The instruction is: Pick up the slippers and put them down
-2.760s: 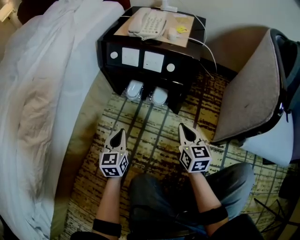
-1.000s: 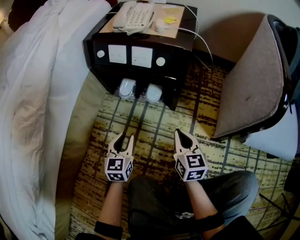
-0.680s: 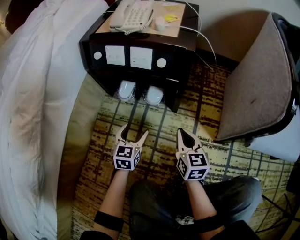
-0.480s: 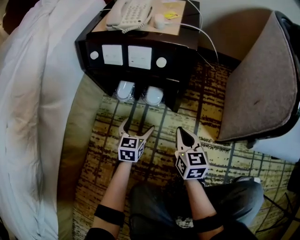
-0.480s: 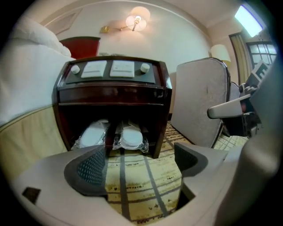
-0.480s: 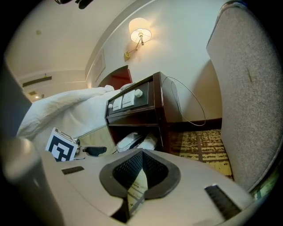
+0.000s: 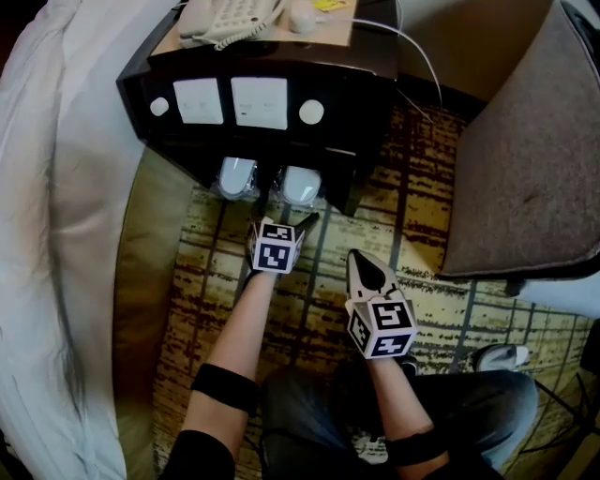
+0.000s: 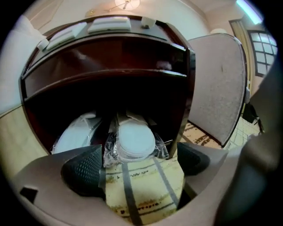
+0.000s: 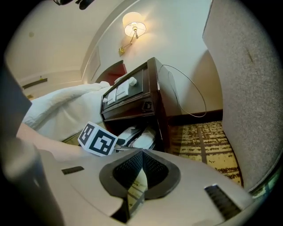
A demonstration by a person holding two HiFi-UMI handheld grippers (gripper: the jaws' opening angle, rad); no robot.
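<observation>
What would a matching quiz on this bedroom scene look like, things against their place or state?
Things: 1 left tongs; 2 right tongs; 3 telephone; 4 slippers.
States: A on the nightstand's top; B shut, above the carpet; C open, facing the slippers; D plastic-wrapped, in the nightstand's bottom opening.
Pairs: 1-C, 2-B, 3-A, 4-D.
The left tongs have just been opening; only carpet shows between them.

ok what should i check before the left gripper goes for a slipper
1. Left gripper jaws open: ok, just been opening, only carpet between them.
2. Aimed at the right-hand slipper: ok, straight ahead.
3. Pads on its plastic wrap: not ok, short of it.
4. Room under the nightstand shelf: cannot tell.
5. Right gripper out of the way: ok, shut, empty.
</observation>
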